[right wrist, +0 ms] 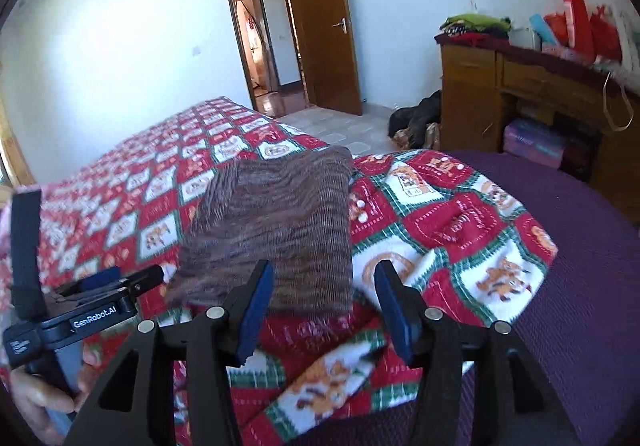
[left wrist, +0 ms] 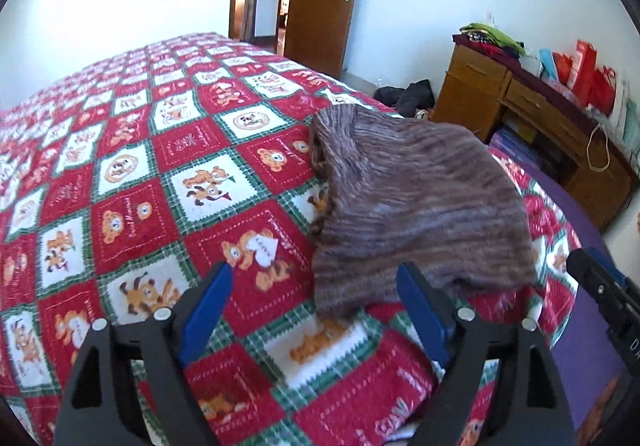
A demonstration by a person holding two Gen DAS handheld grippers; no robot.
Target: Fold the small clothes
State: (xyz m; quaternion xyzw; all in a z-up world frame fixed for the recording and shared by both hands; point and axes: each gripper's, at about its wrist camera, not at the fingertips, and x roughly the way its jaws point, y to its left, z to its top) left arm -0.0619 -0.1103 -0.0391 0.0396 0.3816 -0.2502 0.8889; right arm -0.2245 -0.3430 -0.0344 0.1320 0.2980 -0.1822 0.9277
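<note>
Sweater (left wrist: 416, 206) — brown, knitted, already folded into a compact block — lies on the checked blanket (left wrist: 160, 174) near the bed's corner. Both tools hang just short of it, the left hand-held gripper (left wrist: 316, 310) spread wide, the right hand-held gripper (right wrist: 324, 310) about half open, neither holding anything. Next, probably, press the edges square — gently, so the layers don't slide.

walls (right wrist: 120, 26): were white, brightly lit
door (right wrist: 328, 26): stood open, brown wood, red paper cutting
floor (right wrist: 352, 126): was pale tile
desk (right wrist: 540, 86): stood by wall, wooden
bed (left wrist: 120, 166): wore red checked blanket
</note>
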